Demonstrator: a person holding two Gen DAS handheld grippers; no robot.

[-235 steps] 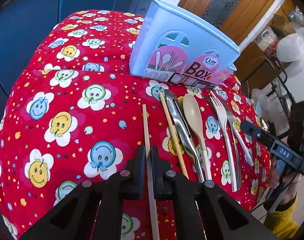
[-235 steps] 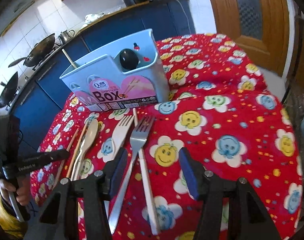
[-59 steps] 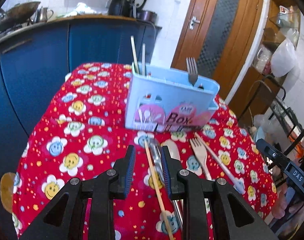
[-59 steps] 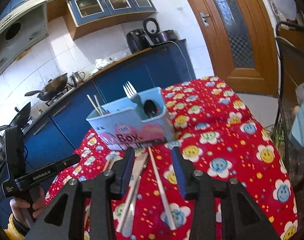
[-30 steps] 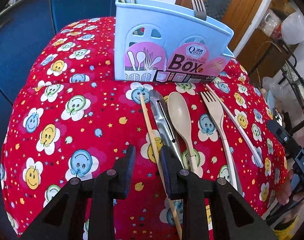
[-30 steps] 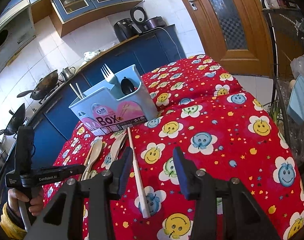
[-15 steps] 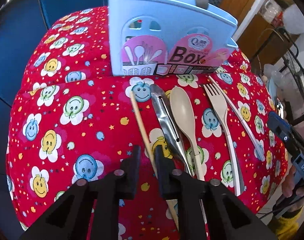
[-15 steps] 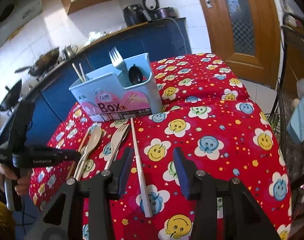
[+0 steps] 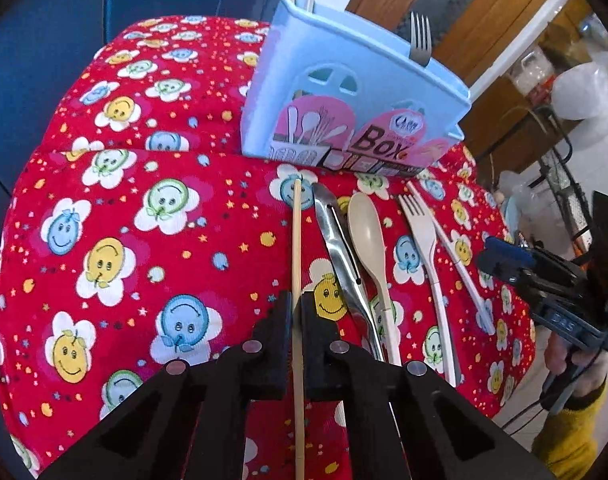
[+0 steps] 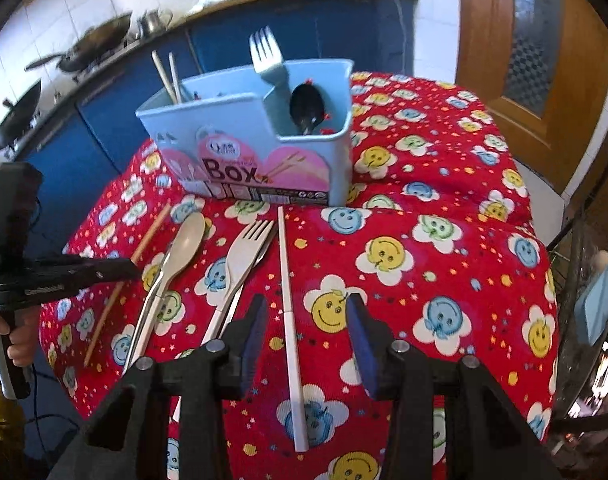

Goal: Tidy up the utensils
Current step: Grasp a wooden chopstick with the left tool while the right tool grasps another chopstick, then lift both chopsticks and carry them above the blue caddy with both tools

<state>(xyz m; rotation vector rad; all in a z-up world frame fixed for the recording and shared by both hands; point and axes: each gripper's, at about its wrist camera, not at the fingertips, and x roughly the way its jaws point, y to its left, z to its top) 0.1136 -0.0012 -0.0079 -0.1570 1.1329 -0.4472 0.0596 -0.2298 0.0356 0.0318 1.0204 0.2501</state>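
Observation:
My left gripper [image 9: 296, 304] is shut on a wooden chopstick [image 9: 296, 236] that lies on the red smiley tablecloth [image 9: 116, 216]. To its right lie metal tongs [image 9: 335, 240], a beige spoon [image 9: 367, 232], a white fork [image 9: 423, 236] and a white chopstick [image 9: 451, 248]. The blue utensil box [image 9: 351, 116] stands behind, holding chopsticks and a metal fork [image 9: 419, 36]. My right gripper [image 10: 304, 316] is open, low over the white chopstick [image 10: 288, 300], which lies between its fingers. The box [image 10: 256, 148] holds a fork [image 10: 266, 54] and a dark spoon [image 10: 307, 108].
The table's edge drops off at the left and front. Blue kitchen cabinets [image 10: 104, 120] stand behind the table, a wooden door [image 10: 543, 40] at the right. A wire rack [image 10: 583, 240] stands beside the table's right side.
My left gripper has come down and closed on the wooden chopstick. My right gripper has moved lower and closer over the white chopstick, still open.

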